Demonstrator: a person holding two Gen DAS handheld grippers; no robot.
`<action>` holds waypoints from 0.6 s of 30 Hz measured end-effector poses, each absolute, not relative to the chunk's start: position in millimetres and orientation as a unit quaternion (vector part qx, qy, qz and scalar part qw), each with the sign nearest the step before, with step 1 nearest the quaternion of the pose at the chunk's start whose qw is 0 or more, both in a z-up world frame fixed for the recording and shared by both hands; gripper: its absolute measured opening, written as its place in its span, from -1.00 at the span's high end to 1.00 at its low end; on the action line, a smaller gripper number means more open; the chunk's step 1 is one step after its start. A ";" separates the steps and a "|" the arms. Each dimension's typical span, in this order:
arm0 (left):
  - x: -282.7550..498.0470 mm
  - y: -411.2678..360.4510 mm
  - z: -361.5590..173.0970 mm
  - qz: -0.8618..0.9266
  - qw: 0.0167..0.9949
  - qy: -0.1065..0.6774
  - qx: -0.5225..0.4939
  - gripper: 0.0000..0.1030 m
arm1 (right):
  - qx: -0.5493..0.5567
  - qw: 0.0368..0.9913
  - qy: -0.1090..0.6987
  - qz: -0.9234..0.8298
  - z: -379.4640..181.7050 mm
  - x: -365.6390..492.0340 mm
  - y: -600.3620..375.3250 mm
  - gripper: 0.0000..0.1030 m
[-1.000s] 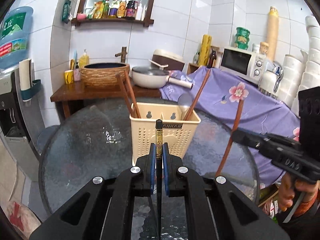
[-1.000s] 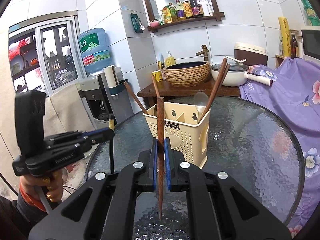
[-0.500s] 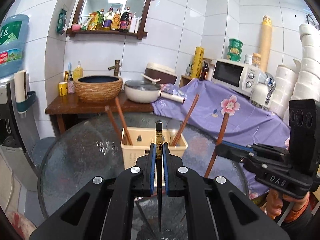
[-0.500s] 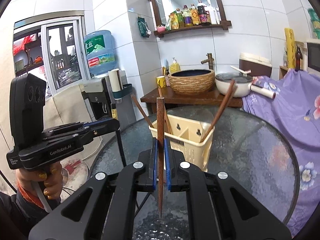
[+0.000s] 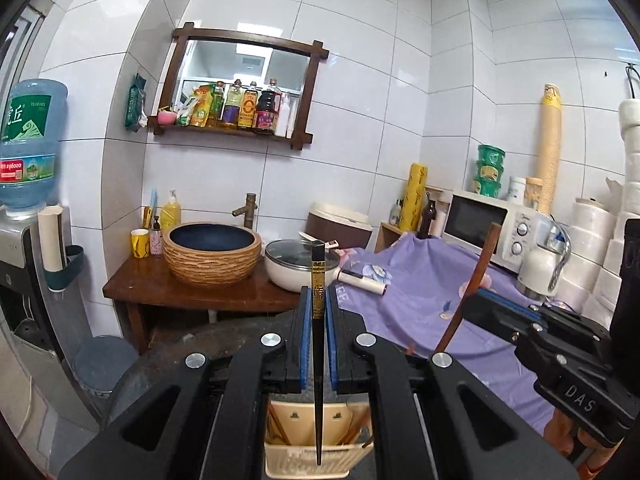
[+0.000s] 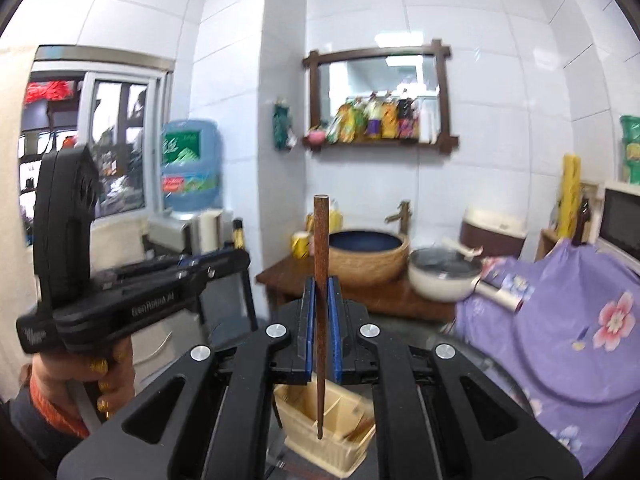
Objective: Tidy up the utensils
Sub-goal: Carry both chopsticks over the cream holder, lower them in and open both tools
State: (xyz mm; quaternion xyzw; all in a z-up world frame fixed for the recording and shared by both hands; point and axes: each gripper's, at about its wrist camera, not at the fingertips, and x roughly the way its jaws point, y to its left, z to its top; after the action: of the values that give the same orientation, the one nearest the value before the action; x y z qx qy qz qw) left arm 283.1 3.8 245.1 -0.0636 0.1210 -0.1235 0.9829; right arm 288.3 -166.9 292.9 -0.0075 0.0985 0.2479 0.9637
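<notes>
1. The left gripper (image 5: pixel 318 344) is clamped on a black chopstick (image 5: pixel 318 360), which stands upright between the blue pads (image 5: pixel 305 344).
2. The chopstick's lower tip hangs over the cream utensil basket (image 5: pixel 316 456), seen below the gripper.
3. To the right of the basket, the right gripper (image 5: pixel 476 308) pinches a brown chopstick (image 5: pixel 474 280) that leans slightly.
4. Behind the basket, a wooden table (image 5: pixel 192 292) carries a woven basin (image 5: pixel 212 254) and a white pot (image 5: pixel 298 266).
</notes>
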 end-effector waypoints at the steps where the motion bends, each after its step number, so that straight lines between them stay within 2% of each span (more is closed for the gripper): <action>1: 289.2 1.4 245.3 -0.119 0.984 0.119 -0.064 0.87 | -0.005 0.965 0.098 0.245 294.6 293.4 -167.0 0.86; 10: 315.0 -21.0 194.5 -0.074 0.990 0.115 -0.038 0.87 | 0.004 0.969 0.136 0.205 236.5 345.9 -159.8 0.85; 18: 332.2 -20.1 145.4 -0.076 0.981 0.170 -0.049 0.87 | 0.015 0.959 0.192 0.207 178.7 362.0 -154.3 0.85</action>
State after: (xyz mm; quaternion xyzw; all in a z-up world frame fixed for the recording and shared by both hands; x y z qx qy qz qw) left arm 332.2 -20.1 145.4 -0.0486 0.1698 -0.0758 0.9814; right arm 362.0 -154.3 178.7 0.0151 0.1920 0.2073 0.9591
